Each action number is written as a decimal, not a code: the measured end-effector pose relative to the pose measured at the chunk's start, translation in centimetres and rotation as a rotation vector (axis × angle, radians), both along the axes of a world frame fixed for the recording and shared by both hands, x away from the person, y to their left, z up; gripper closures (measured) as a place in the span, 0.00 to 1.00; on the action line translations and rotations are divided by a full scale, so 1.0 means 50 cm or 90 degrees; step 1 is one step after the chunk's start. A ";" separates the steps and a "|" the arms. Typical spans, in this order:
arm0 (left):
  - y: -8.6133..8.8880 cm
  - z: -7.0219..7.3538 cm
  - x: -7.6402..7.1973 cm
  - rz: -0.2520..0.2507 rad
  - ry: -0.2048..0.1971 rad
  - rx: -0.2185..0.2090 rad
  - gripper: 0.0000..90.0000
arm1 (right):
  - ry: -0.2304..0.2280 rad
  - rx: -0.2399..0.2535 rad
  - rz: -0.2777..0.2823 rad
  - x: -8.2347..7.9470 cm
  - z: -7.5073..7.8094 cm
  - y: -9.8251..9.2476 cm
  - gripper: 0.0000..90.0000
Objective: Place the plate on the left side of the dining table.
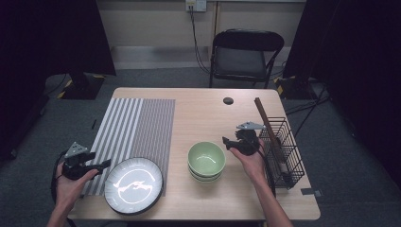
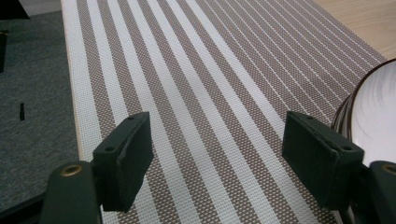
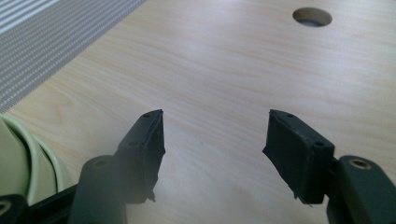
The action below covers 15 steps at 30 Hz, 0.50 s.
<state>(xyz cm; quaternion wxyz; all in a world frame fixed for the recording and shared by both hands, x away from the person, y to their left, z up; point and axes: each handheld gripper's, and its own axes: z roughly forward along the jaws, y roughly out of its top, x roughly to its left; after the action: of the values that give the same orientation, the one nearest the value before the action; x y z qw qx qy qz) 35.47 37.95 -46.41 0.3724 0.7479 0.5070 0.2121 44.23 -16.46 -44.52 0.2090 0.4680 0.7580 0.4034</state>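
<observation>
Two grippers hover over the table point(image 1: 203, 109), both with jaws apart and nothing between them. Left of the green bowls point(image 1: 206, 160), the left gripper point(image 1: 105, 164) sits over the striped mat point(image 1: 137, 123), just beside the white plate point(image 1: 134, 184). Right of the bowls, the right gripper point(image 1: 226, 142) hangs above bare wood, near the wire rack point(image 1: 283, 151).

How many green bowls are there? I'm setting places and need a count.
2 show: the green bowls sit nested in one stack at the table's middle, beside the plate. More could hide inside the stack.
</observation>
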 end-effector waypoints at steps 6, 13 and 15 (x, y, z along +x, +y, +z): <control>-0.004 0.006 -0.002 -0.006 -0.003 -0.008 0.29 | -0.012 0.017 0.013 0.004 0.023 0.012 0.44; -0.012 0.010 -0.003 -0.019 0.002 -0.018 0.31 | -0.016 0.045 0.034 0.006 0.041 0.031 0.45; -0.013 0.012 -0.003 -0.021 0.003 -0.021 0.31 | -0.018 0.049 0.045 0.005 0.043 0.039 0.45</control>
<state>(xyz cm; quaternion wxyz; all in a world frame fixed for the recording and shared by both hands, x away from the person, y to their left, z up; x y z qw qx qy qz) 35.33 37.32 -45.83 0.3873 0.7503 0.4988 0.1957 44.49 -14.50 -42.36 0.1873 0.4430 0.7549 0.4458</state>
